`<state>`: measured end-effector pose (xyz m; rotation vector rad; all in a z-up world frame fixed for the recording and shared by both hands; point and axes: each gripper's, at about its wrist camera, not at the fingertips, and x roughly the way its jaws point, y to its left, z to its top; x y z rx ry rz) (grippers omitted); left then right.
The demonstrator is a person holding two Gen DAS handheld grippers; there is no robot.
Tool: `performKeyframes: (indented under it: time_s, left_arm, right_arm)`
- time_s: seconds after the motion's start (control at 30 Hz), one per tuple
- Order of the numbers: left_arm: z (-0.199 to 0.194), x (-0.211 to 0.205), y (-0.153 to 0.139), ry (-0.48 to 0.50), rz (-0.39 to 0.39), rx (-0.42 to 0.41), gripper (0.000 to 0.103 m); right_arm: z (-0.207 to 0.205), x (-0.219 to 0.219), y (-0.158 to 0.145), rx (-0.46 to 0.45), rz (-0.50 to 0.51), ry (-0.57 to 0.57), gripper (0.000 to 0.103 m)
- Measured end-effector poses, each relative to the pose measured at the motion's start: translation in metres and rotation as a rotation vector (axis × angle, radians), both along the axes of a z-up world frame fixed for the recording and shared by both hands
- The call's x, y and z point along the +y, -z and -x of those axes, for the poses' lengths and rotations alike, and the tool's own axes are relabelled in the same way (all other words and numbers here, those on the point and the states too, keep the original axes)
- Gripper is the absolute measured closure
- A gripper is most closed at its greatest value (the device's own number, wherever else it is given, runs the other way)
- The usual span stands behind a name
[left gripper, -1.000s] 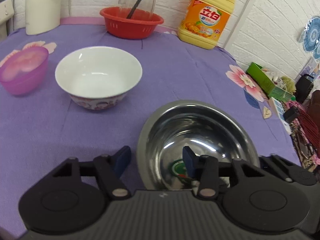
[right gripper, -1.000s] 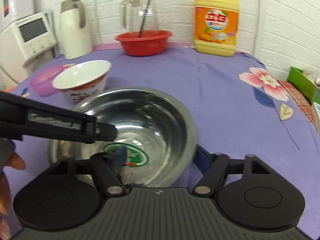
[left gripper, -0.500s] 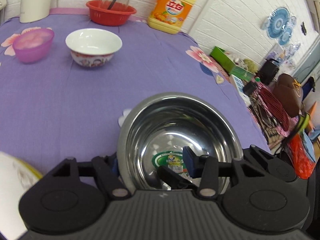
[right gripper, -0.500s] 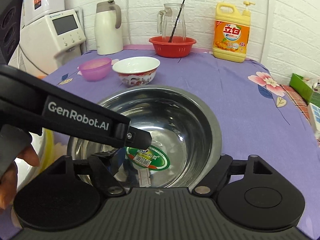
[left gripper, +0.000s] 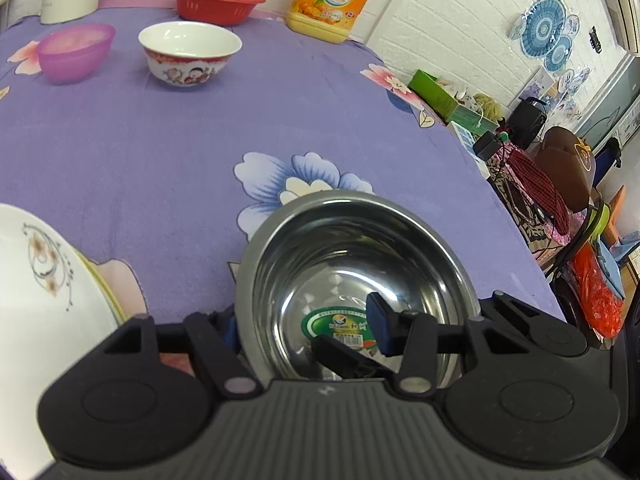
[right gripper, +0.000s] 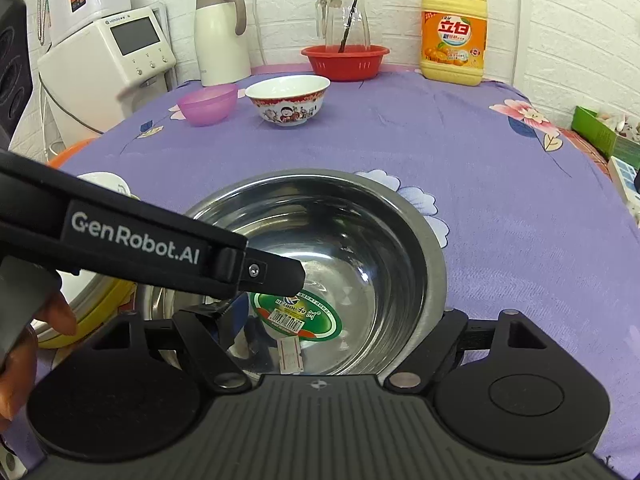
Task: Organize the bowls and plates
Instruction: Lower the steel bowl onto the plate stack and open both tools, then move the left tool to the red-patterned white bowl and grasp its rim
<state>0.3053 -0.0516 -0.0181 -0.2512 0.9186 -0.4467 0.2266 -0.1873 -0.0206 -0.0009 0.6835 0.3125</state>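
A steel bowl (left gripper: pixel 352 256) (right gripper: pixel 352 240) with a green sticker inside is held between both grippers above the purple tablecloth. My left gripper (left gripper: pixel 304 328) is shut on its left rim, one finger inside, one outside. My right gripper (right gripper: pixel 340 320) is shut on its right rim the same way. The left gripper's body (right gripper: pixel 132 240) crosses the right wrist view. A white floral plate (left gripper: pixel 36 304) on a yellow plate lies at the near left. A white ceramic bowl with red pattern (right gripper: pixel 287 98) and a pink plastic bowl (right gripper: pixel 207 103) stand far back.
At the table's back stand a red basket (right gripper: pixel 345 62) with a glass jug, a yellow detergent bottle (right gripper: pixel 454 36), a white kettle (right gripper: pixel 218 32) and a white appliance (right gripper: pixel 108 64). The table's right edge (left gripper: pixel 520 240) drops to clutter and bags.
Both grippers carried the steel bowl back toward the near edge, away from the white and pink bowls. The stacked plates came into view at the left.
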Motion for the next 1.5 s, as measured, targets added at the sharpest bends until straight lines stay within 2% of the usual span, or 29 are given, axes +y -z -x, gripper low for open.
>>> performKeyframes:
  time_s: [0.37, 0.53, 0.57, 0.7, 0.8, 0.9, 1.0, 1.17, 1.37, 1.5]
  left_arm:
    - [-0.007, -0.018, 0.003, 0.034, -0.024, -0.055, 0.053]
    - [-0.009, -0.02, 0.004, 0.043, -0.006, -0.057, 0.048]
    - [-0.011, -0.018, 0.003, 0.034, -0.003, -0.052, 0.042]
    - [-0.013, 0.006, -0.016, -0.016, 0.033, -0.084, 0.03]
    - [-0.012, 0.033, -0.038, -0.062, 0.051, -0.141, 0.03]
    - [-0.013, 0.059, -0.052, -0.113, 0.031, -0.177, 0.03]
    - [-0.017, 0.082, -0.059, -0.16, 0.024, -0.19, 0.03]
    - [-0.032, 0.113, -0.064, -0.224, 0.035, -0.184, 0.03]
    - [-0.078, 0.126, -0.07, -0.289, 0.1, -0.144, 0.03]
    - [-0.128, 0.127, -0.063, -0.359, 0.194, -0.064, 0.03]
  right_arm:
    - [-0.002, -0.015, 0.006, 0.007, -0.008, 0.034, 0.0]
    - [-0.001, -0.018, 0.007, 0.015, -0.002, 0.042, 0.0]
    - [-0.001, -0.019, 0.006, 0.018, -0.006, 0.048, 0.0]
    - [0.005, -0.031, -0.007, -0.009, -0.018, 0.077, 0.0]
    - [0.015, -0.045, -0.021, -0.053, -0.043, 0.09, 0.0]
    - [0.014, -0.06, -0.033, -0.068, -0.13, 0.113, 0.0]
    - [-0.001, -0.068, -0.038, -0.034, -0.204, 0.118, 0.0]
    - [-0.038, -0.058, -0.048, 0.019, -0.243, 0.067, 0.0]
    - [-0.096, -0.023, -0.082, -0.026, -0.126, -0.045, 0.0]
    - [-0.153, 0.004, -0.092, -0.017, -0.021, -0.076, 0.0]
